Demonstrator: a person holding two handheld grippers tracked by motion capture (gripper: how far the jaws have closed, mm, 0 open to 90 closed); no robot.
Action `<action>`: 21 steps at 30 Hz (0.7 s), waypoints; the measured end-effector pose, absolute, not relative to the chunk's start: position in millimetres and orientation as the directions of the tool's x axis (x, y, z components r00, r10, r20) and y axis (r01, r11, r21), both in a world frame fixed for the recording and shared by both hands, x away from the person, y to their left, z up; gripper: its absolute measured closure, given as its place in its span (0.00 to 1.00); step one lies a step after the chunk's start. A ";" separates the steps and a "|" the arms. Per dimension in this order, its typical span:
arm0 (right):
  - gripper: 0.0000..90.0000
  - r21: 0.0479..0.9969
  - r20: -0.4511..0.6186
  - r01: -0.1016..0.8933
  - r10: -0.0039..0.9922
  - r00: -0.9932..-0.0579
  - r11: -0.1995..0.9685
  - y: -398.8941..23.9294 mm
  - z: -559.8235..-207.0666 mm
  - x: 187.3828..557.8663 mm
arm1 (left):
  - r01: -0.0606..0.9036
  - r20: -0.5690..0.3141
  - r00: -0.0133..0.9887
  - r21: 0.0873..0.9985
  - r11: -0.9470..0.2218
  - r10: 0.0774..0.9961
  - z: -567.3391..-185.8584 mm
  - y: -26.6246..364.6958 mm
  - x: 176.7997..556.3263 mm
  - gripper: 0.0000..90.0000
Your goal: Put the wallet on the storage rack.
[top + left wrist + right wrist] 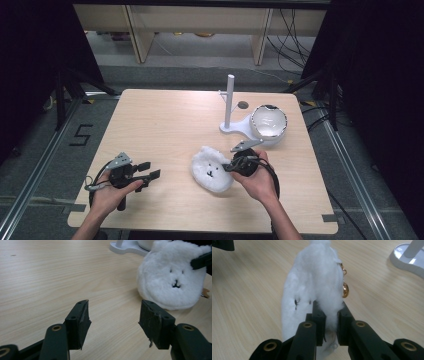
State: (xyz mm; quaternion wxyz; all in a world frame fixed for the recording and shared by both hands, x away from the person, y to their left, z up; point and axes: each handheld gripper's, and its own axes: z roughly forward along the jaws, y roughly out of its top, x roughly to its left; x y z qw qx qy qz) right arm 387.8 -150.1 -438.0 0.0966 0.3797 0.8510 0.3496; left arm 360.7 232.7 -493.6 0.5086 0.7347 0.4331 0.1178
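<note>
Two grippers: both over the near half of the wooden table [165, 120].
Left gripper [148, 170]: near-left part of the table, jaws spread wide with bare wood between them, holding nothing; pointing right toward the plush.
Right gripper [231, 165]: near-right of centre, jaws drawn narrow and pinching a tuft at the right edge of the plush; in the right gripper view [329, 315] white fur fills the gap between the jaws.
White plush pouch [211, 170]: fluffy, with a small black face, lying on the table near centre, slightly right; well apart from the left gripper, close to the stand.
Gold clasp [345, 289]: on the plush's right edge, just beyond the pinching jaws.
White stand [230, 102]: upright post on a flat base, far-right area.
White bowl-like object [269, 122]: just right of the stand's base, near the right edge.
Open room: wide bare wood across the far-left and centre-left.
Near edge: both hands cross it from below.
</note>
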 end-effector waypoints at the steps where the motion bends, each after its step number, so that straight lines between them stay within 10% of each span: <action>1: 0.90 0.676 0.100 0.577 0.719 -0.688 0.458 -153.4 -434.7 386.4 | 0.506 -0.258 0.596 0.856 -0.106 0.761 -495.4 233.5 360.7 0.45; 21: 0.90 0.742 0.027 0.511 0.742 -0.670 0.434 -187.3 -411.6 383.4 | 0.450 -0.175 0.586 0.882 -0.138 0.791 -503.1 233.2 359.7 0.44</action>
